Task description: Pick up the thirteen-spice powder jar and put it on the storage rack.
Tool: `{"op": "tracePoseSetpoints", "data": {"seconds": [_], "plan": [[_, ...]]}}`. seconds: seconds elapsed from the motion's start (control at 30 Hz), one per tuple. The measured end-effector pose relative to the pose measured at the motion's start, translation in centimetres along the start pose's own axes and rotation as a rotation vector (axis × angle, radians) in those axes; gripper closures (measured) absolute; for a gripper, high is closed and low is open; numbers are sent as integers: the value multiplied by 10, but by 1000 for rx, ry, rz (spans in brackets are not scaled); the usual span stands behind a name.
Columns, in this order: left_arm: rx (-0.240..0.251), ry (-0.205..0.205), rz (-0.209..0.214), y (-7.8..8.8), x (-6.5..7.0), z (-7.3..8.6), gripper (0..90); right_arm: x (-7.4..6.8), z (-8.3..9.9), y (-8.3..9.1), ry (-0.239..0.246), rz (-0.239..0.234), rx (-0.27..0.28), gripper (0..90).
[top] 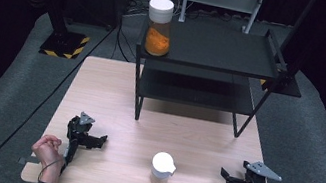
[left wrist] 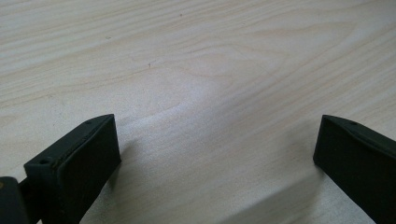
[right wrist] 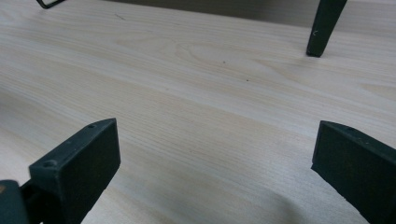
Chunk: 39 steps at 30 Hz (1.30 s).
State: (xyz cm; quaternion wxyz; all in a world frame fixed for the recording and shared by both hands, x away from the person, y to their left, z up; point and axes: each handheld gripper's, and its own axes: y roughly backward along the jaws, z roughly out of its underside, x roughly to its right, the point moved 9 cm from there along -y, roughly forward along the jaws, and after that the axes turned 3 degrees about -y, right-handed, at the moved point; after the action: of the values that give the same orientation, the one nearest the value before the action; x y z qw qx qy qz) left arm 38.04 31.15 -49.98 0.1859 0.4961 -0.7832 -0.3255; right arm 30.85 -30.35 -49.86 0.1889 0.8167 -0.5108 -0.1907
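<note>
White-lidded jar [top: 162, 168] standing between left gripper [top: 100, 140] and right gripper [top: 223, 176], both jaws wide, holding nothing, on wooden table [top: 115, 93].

There are two jars with white lids: one jar with orange content [top: 159, 26] at upper centre of the high view, one small jar [top: 162, 168] at lower centre. There is one black shelf rack [top: 216, 63] with two levels – and one wooden table [top: 115, 93]. Two grippers are counted – the left gripper [top: 100, 142] at lower left, the right gripper [top: 226, 179] at lower right.
</note>
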Motion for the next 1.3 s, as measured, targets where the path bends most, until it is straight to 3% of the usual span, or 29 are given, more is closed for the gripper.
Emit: {"op": "tracePoseSetpoints", "data": {"seconds": [0.13,0.23,0.33,0.5,0.63,0.87,1.1,1.2,1.3], "plan": [[-1,0,0,0,0,0,0,-3,-1,-1,10,16,-7,0],[0,-2,2,0,0,0,0,-8,2,1,5,1,6,0],[1,-8,9,0,-1,0,0,-21,4,3,28,-24,7,0],[1,-8,9,0,-1,0,0,-57,8,3,65,-148,38,0],[1,-8,9,0,-1,0,0,-99,6,-5,141,-248,49,0],[1,-8,9,0,-1,0,0,-141,1,-24,218,-362,50,0],[2,-9,9,0,-1,0,0,-168,-3,-48,249,-417,58,0],[2,-9,9,0,-1,0,0,-176,-3,-55,268,-417,58,4],[2,-9,9,0,-1,0,0,-181,-4,-57,278,-402,76,63]]}}
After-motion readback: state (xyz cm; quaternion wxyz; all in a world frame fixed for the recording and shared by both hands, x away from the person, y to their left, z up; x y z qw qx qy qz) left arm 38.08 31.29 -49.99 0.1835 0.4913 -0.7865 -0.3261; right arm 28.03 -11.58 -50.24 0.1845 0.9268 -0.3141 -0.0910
